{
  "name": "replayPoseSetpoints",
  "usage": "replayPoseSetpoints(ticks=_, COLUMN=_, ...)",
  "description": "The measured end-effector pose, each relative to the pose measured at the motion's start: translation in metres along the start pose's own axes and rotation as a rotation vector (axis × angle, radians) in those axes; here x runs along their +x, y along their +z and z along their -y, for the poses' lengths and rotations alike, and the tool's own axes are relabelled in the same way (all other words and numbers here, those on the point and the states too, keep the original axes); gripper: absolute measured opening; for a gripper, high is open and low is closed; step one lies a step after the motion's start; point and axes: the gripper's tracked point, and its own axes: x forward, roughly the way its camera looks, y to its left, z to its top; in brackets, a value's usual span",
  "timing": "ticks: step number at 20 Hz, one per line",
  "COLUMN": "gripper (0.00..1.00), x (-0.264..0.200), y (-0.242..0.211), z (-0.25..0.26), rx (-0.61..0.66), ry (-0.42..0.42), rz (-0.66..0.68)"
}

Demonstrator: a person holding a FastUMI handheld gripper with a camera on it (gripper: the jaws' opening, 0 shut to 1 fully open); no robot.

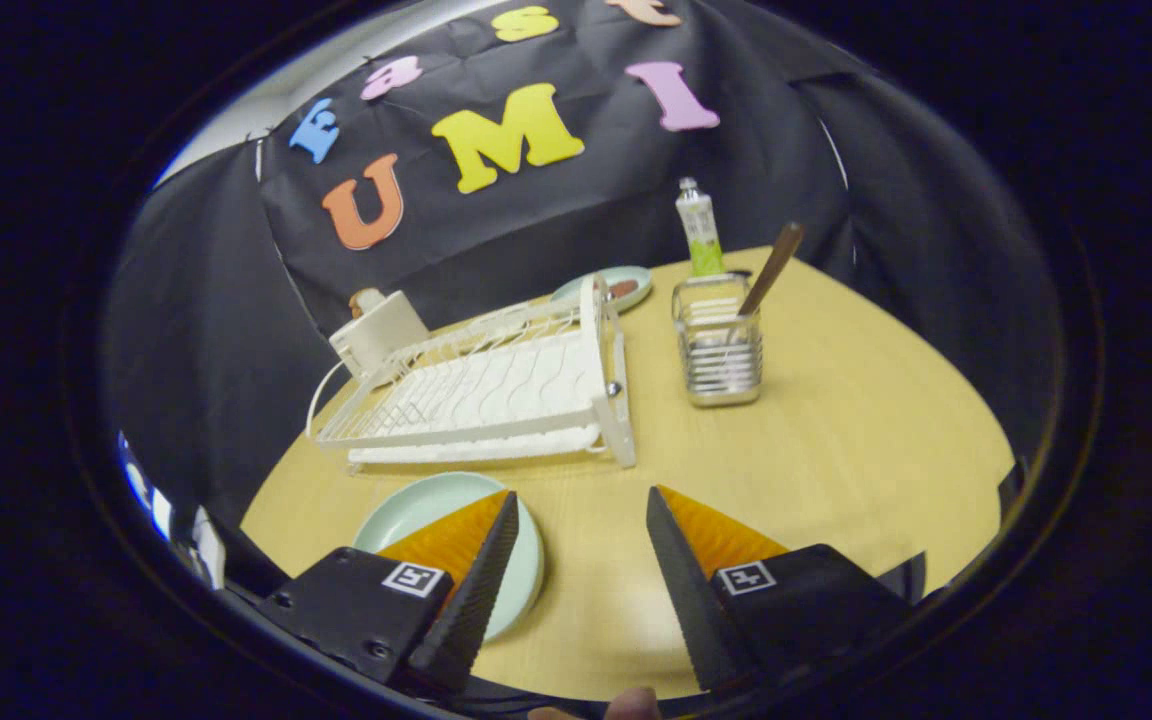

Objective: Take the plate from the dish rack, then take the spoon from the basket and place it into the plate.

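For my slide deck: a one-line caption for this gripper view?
Open gripper above the table, pale green plate under one finger; spoon upright in the wire basket beyond the dish rack.

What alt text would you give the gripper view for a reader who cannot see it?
The open claw hangs over a round yellow wooden table, its left finger above a pale green round plate already lying there. Just beyond stands a white wire dish rack, with a brown wooden spoon upright in a metal wire basket to its right.

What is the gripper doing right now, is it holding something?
Hand-held gripper: open, holding nothing. Its fingers are spread above the wooden table, with the pale green plate under one of them.
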Motion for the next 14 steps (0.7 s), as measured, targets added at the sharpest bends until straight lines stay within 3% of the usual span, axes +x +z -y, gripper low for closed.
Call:
replayPoseSetpoints(ticks=3, gripper=0.93, x=-0.017, y=0.021, z=0.021, rx=-0.069, ry=-0.090, rz=0.158)
replayPoseSetpoints(ticks=7, gripper=0.94, x=-0.021, y=0.034, z=0.045, rx=-0.062, ry=-0.134, rz=0.277)
replayPoseSetpoints(ticks=14, gripper=0.95, x=-0.002, y=0.061, z=0.087, rx=-0.040, ry=-0.188, rz=0.334)
